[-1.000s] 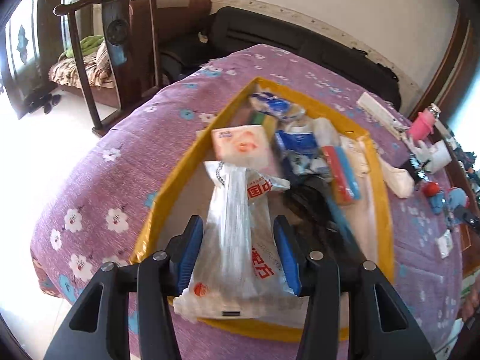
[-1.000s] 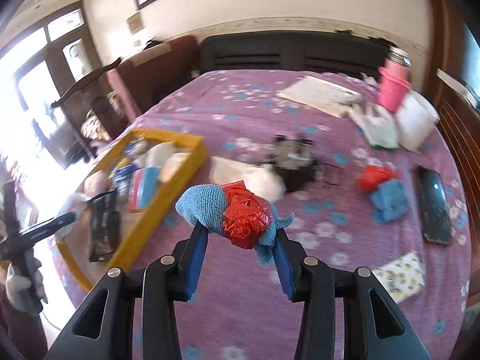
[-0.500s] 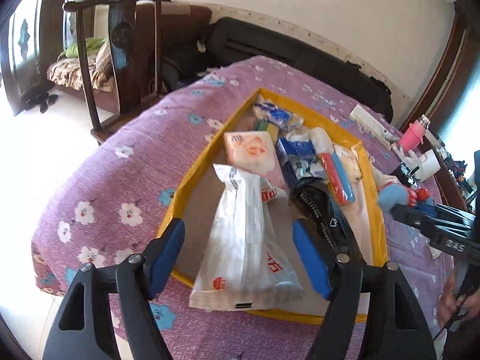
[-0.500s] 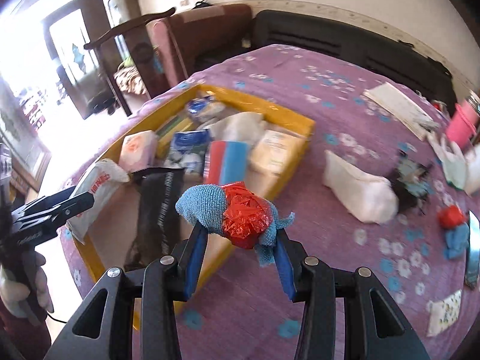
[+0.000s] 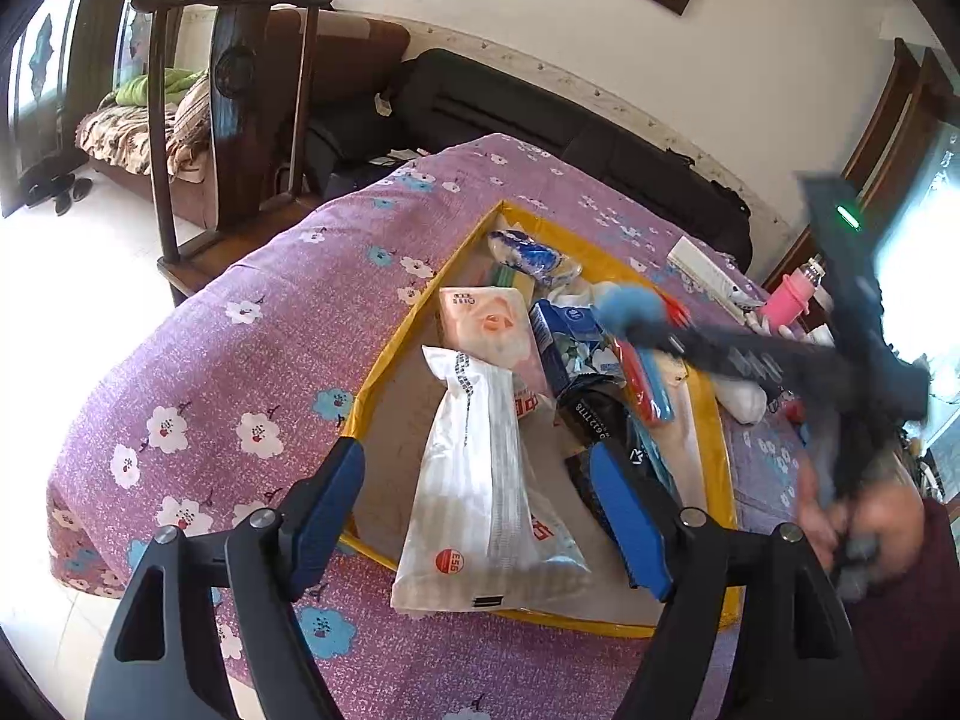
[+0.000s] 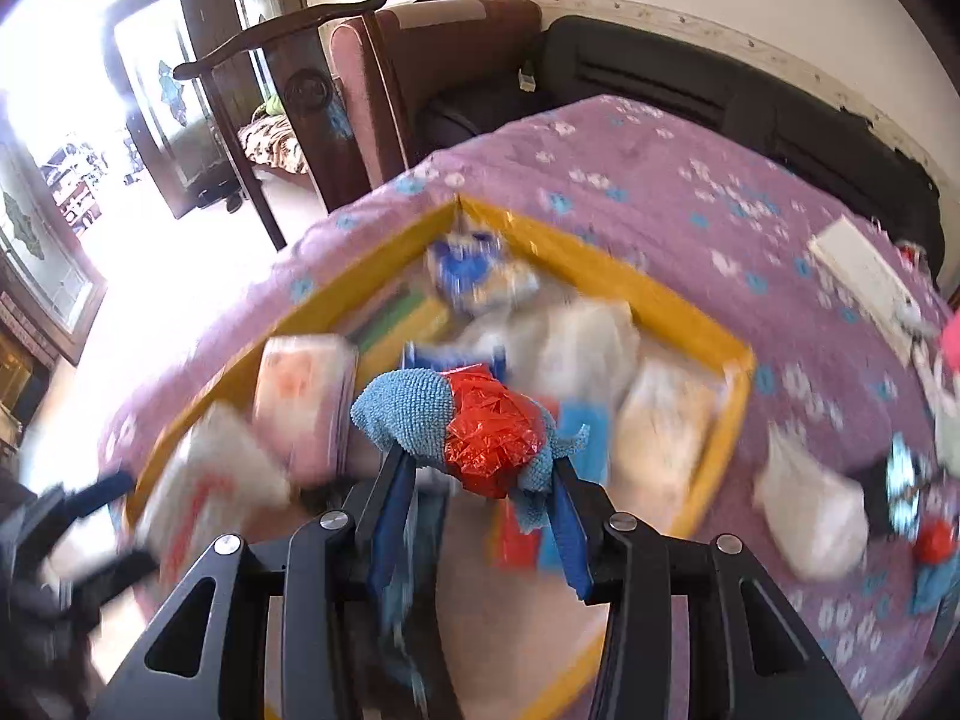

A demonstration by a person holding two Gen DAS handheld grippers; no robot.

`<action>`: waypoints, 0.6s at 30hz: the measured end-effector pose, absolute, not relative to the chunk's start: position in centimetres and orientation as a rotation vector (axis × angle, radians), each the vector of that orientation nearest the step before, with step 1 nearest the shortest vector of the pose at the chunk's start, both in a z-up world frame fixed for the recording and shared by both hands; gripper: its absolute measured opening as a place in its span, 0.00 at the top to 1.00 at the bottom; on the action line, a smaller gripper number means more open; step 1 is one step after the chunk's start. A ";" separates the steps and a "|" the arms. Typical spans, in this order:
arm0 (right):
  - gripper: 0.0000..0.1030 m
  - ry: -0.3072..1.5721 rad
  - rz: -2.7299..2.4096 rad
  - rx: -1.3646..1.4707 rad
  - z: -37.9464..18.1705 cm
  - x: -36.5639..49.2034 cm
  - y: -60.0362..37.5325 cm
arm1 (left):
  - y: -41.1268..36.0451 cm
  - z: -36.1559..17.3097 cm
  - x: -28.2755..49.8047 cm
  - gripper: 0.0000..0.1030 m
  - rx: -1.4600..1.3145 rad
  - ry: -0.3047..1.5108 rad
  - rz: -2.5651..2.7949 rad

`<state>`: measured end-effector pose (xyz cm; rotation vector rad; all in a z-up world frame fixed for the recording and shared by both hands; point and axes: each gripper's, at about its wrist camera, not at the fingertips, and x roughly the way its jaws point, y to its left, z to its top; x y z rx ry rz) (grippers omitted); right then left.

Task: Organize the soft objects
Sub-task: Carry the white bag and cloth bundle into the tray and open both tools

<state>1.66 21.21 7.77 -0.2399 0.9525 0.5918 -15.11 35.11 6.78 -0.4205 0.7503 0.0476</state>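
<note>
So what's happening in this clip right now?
A person is sorting soft items into a yellow tray on a purple flowered tablecloth. The right hand-held gripper is clamped on a blue cloth bundle wrapped in red foil and holds it above the tray. The left hand-held gripper is open, its fingers on either side of a white plastic packet that lies in the tray beside tissue packs and other packets.
</note>
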 end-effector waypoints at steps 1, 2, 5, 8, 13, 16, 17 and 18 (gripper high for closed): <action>0.54 0.952 0.590 -0.244 7.8 2.5 22.1 | 35.2 6.8 -15.2 0.25 -0.423 0.749 0.045; 0.54 0.958 0.591 -0.242 7.7 3.3 22.9 | 35.2 6.8 -15.2 0.25 -0.427 0.750 0.043; 0.54 0.990 0.589 -0.238 7.1 5.6 25.4 | 35.7 6.6 -15.3 0.24 -0.435 0.754 0.041; 0.54 1.019 0.568 -0.267 6.2 6.9 27.3 | 35.9 6.6 -15.6 0.24 -0.443 0.758 0.037; 0.54 1.059 0.490 -0.293 4.5 8.7 28.5 | 36.3 6.6 -15.8 0.23 -0.454 0.752 0.035; 0.47 1.068 0.474 -0.270 4.2 9.7 28.4 | 36.3 6.5 -15.9 0.22 -0.461 0.747 0.038; 0.44 1.079 0.485 -0.255 4.1 9.9 28.4 | 36.3 6.5 -15.9 0.21 -0.463 0.746 0.038; 0.41 1.094 0.501 -0.225 4.0 10.1 28.2 | 36.3 6.6 -15.9 0.21 -0.464 0.746 0.038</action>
